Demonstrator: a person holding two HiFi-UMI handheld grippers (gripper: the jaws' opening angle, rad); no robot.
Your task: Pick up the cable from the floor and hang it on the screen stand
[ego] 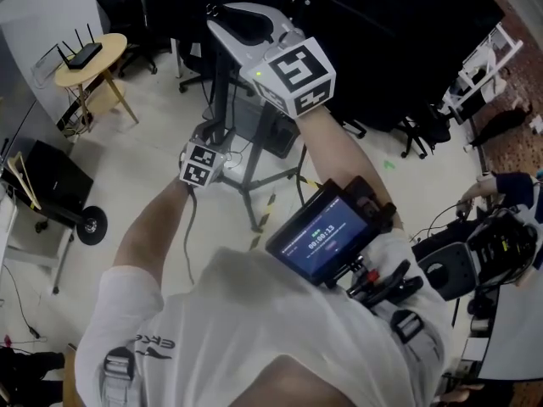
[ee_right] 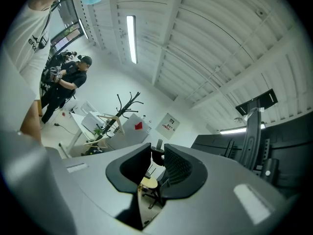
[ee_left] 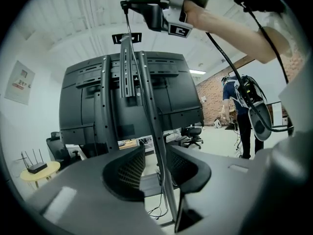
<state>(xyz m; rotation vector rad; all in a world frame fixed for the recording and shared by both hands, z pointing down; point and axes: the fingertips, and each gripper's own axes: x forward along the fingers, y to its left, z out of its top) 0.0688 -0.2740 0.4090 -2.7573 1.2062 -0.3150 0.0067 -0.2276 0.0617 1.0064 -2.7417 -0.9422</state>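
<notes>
While the cable (ee_left: pixel 163 165) runs upright between released left tongs (ee_left: pixel 156 153), right tongs (ee_right: pixel 157 147) gape empty.

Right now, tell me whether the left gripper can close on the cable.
Probably yes. In the left gripper view, the cable runs down between the open jaws of the left gripper, with nothing else between the pads, so closing should catch it.

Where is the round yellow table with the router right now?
Head view, upper left: the round yellow table stands left of the screen stand, near a black chair.
</notes>
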